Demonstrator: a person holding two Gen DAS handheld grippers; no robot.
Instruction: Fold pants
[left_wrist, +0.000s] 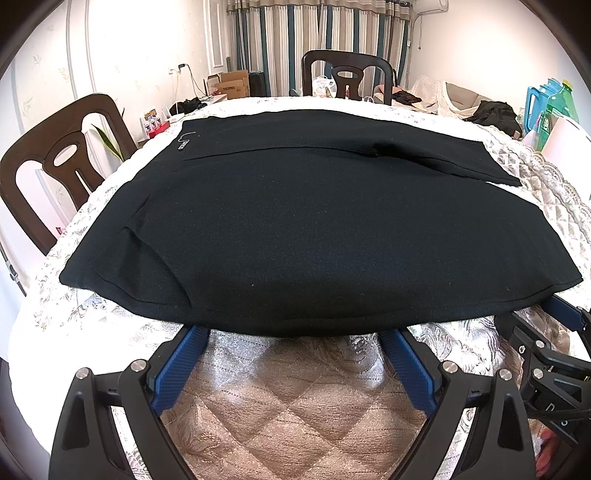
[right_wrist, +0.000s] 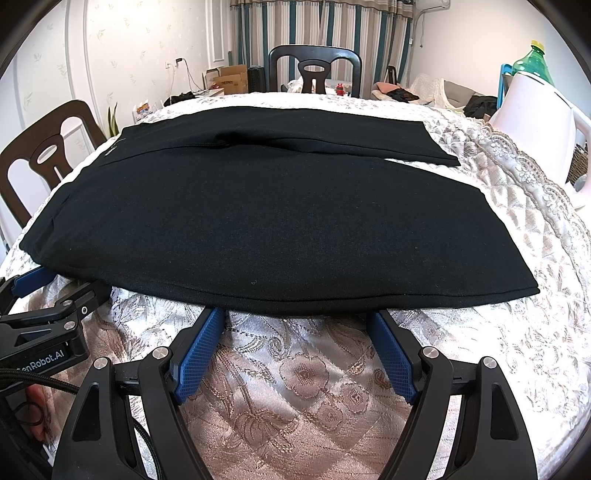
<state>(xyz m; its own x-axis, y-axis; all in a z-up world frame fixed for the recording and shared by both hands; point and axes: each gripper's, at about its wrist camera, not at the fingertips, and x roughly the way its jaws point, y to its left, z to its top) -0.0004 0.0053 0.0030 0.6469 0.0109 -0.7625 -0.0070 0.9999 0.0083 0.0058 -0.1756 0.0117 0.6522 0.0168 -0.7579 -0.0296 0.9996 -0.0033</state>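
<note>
Black pants (left_wrist: 288, 229) lie spread flat on the quilted tablecloth, waist to the left, both legs running right, the far leg's hem (left_wrist: 498, 173) set back; they also show in the right wrist view (right_wrist: 280, 221). My left gripper (left_wrist: 295, 332) is open at the pants' near edge, its blue fingertips (left_wrist: 195, 339) slipped just under the cloth. My right gripper (right_wrist: 295, 314) is open too, fingertips (right_wrist: 214, 321) tucked under the same near edge, further right. Each gripper shows in the other's view: the right one (left_wrist: 554, 332) and the left one (right_wrist: 44, 295).
The tablecloth (left_wrist: 280, 406) covers a round table. Dark wooden chairs stand at the left (left_wrist: 55, 158) and far side (left_wrist: 347, 77). A white jug (right_wrist: 535, 136) and green bottle (right_wrist: 535, 62) stand at the table's right. Boxes and clutter sit behind.
</note>
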